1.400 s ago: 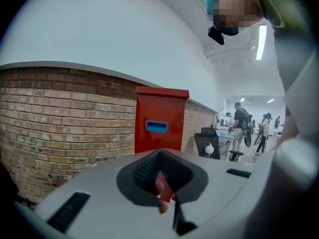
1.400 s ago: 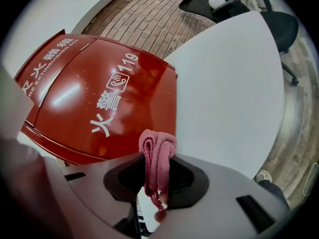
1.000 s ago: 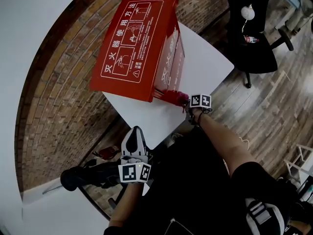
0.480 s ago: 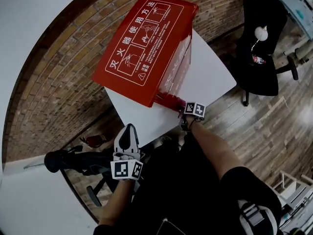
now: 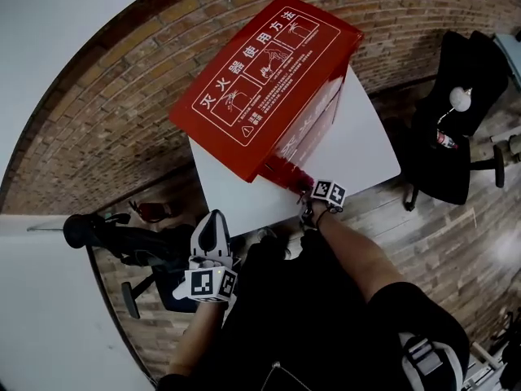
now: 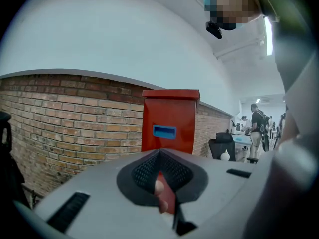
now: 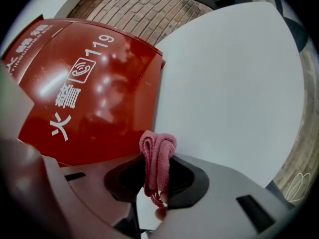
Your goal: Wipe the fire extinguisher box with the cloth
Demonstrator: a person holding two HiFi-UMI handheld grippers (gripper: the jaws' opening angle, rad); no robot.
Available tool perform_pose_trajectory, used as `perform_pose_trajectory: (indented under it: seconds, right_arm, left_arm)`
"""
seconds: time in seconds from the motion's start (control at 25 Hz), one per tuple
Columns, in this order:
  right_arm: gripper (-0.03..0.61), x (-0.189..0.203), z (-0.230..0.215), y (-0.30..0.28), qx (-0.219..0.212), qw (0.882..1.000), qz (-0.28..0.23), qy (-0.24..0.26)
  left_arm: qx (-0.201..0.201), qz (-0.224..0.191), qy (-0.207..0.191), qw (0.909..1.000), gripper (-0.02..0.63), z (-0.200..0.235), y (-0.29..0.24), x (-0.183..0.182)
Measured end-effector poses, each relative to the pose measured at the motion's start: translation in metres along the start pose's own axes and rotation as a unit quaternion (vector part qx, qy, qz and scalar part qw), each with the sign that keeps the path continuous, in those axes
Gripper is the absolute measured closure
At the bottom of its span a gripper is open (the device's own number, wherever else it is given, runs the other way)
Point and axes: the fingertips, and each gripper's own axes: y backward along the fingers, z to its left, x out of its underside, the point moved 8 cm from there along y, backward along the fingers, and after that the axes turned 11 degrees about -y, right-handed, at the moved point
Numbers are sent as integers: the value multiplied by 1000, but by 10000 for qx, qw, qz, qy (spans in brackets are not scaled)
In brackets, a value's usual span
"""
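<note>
The red fire extinguisher box [image 5: 269,80] with white print stands on a white table [image 5: 366,153]. A pink-red cloth [image 5: 286,170] lies against the bottom of the box's near side, and my right gripper [image 5: 312,191] is shut on it. In the right gripper view the cloth [image 7: 158,156] sticks up folded between the jaws, with the box's red side [image 7: 89,93] close ahead. My left gripper [image 5: 213,228] hangs below the table's near edge, apart from the box. Its jaws are shut with nothing in them, and they point at the box [image 6: 169,118].
A brick wall [image 5: 106,120] runs behind and to the left of the table. A black office chair [image 5: 456,137] stands on the wooden floor at right. A black wheeled object [image 5: 106,233] sits low at left. People stand far off [image 6: 258,128].
The head view has swung, so the box and table sit more to the right. My right gripper stays with the cloth at the bottom of the box's near side. The left gripper stays low.
</note>
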Motion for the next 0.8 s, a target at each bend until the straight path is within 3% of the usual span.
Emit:
perform_pose_trajectory:
  seconds: [0.44,0.8]
  right_arm:
    - [472,-45,-1,1,-166,9988,-316,-342]
    - [472,-49,1,0,-282,9979,-325,-476]
  left_arm:
    - [-352,87,11,9993,584,-16,5,2]
    - [-504,109,-6,9987,584,-19,10,5]
